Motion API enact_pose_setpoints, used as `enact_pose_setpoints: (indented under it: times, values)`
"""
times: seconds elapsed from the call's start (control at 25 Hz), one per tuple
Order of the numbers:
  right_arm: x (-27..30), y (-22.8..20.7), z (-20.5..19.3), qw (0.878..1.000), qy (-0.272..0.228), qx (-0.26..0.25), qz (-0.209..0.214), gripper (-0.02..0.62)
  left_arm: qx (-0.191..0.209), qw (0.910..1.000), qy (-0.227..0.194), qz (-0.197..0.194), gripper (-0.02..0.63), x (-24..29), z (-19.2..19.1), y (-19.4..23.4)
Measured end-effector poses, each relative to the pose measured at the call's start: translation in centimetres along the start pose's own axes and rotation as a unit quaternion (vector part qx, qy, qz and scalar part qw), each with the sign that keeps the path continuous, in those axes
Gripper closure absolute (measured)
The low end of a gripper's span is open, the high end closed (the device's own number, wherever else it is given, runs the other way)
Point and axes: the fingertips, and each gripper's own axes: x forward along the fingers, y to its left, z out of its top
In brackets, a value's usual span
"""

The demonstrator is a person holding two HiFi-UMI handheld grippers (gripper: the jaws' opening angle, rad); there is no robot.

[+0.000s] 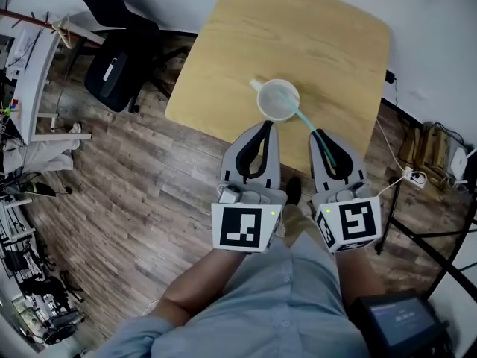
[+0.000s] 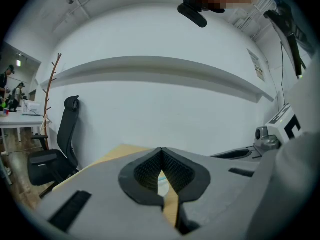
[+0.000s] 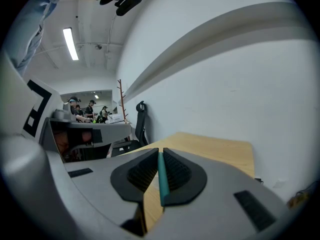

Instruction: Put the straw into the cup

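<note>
Clearly my teal straw (image 1: 307, 123) runs from 5 to 11 o'clock, its far tip at the rim of the white cup (image 1: 277, 99) and its near end clamped in my right gripper (image 1: 322, 134). The cup lies at 11 o'clock from that gripper. My left gripper (image 1: 266, 126), closed on nothing, sits nearer, at the cup's 6 o'clock. Only the right gripper view shows the pinch; only the head view shows the cup on the table (image 1: 328, 43).

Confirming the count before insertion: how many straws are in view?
1. The teal straw is clamped in the right hand-held gripper, its far end at the rim of the cup on the table. No other shows.
</note>
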Motion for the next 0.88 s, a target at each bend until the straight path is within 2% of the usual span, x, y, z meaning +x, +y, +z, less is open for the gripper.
enact_pose_setpoints:
  times: [0.44, 0.88]
  values:
    - [3.8, 0.3, -4.6, 0.998, 0.055, 0.016, 0.005, 0.569, -0.018, 0.9991, 0.037, 0.007, 0.614, 1.8, -3.3, 2.8]
    - [4.6, 0.0, -6.2, 0.997, 0.068, 0.019, -0.004, 0.568, -0.016, 0.9986, 0.049, 0.009, 0.614, 1.4, -4.2, 3.4]
